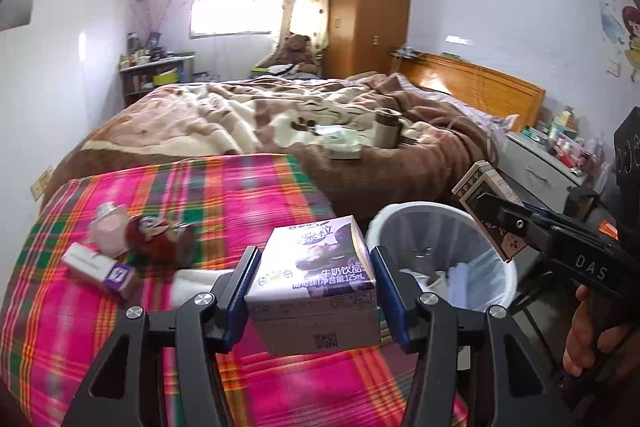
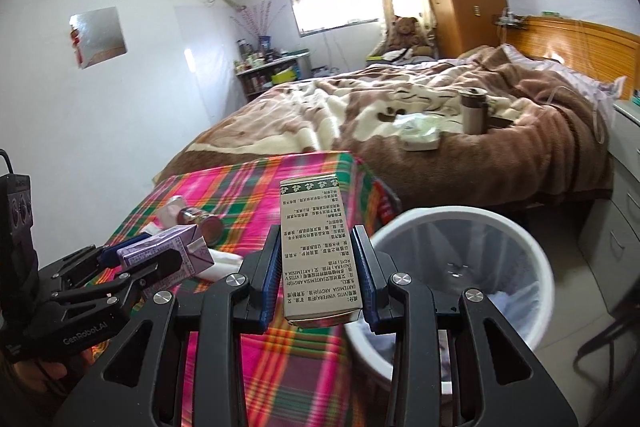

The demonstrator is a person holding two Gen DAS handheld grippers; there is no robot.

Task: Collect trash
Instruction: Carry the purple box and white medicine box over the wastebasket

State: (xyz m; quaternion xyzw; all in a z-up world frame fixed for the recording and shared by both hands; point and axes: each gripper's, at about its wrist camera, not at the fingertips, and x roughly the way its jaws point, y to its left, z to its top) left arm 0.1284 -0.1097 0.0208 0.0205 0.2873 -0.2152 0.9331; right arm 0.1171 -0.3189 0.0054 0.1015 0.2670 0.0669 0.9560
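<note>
A bedroom: a wide bed (image 1: pixel 280 115) under a rumpled brown and cream blanket fills the middle, with a wooden headboard (image 1: pixel 476 83) against the right wall, an orange-brown wardrobe (image 1: pixel 370 3) in the far corner and a teddy bear (image 1: pixel 296 47) sitting below the bright window (image 1: pixel 236 13). In front of the bed lies a surface covered by a pink, green and orange plaid cloth (image 1: pixel 224 195).

The left gripper (image 1: pixel 312 291) is clamped on a purple milk-drink carton (image 1: pixel 316 267), its blue pads pressing both sides, and holds it above the near part of the cloth, just left of the waste bin. The right gripper (image 2: pixel 320 275) is closed on a slim printed box (image 2: pixel 316 247) (green band at its top, small text down the side), holding it upright over the cloth's edge, beside the bin's rim.

The white waste bin (image 2: pixel 472 223) stands on the floor at the cloth's right corner, lined with a clear bag (image 1: pixel 476 263), some pale paper lying in the bottom.

On the cloth to the left sit a small white and purple box (image 1: pixel 100 267), a reddish-brown round object (image 1: pixel 156 235) that is too blurred to name, and a pale pink container (image 1: pixel 106 223) next to it. On the blanket stand a metal flask (image 1: pixel 386 129) and a pale crumpled packet (image 1: pixel 344 143) beside it.

A hand (image 1: pixel 596 335) grips the handle of the right gripper at the edge of the left view.
</note>
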